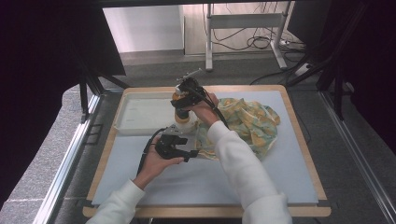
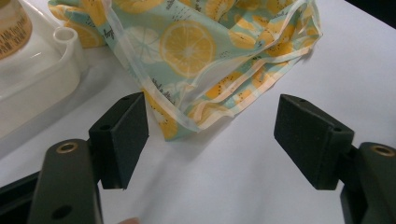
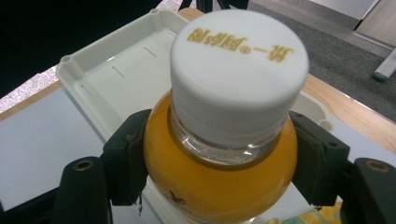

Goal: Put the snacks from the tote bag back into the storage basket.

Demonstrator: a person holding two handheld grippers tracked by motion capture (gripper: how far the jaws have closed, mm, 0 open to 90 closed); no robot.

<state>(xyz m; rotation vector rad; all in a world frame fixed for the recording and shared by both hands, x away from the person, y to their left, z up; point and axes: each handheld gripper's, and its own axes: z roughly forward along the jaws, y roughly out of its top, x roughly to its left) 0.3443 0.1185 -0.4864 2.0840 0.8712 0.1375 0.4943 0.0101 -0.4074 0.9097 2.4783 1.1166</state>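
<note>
A bottle of orange drink [image 3: 219,182] with a white cap [image 3: 238,65] stands upright between the pads of my right gripper [image 3: 223,140], which is shut on its shoulders. In the high view that gripper [image 1: 184,105] holds the bottle [image 1: 183,121] at the right end of a white tray [image 1: 140,112]; whether it rests there I cannot tell. My left gripper [image 1: 187,150] lies low on the table, pointing right at a lemon-print cloth bag [image 1: 247,121]. Its jaws stand open [image 2: 211,101], and a corner of the bag [image 2: 187,46] reaches between them untouched.
The tray's rim [image 2: 42,88] and the bottle's label [image 2: 9,28] sit left of the left gripper. The tray [image 3: 121,65] holds nothing else. A pale mat with a wooden border [image 1: 303,140] covers the table. A metal stand [image 1: 243,21] and cables are on the floor beyond.
</note>
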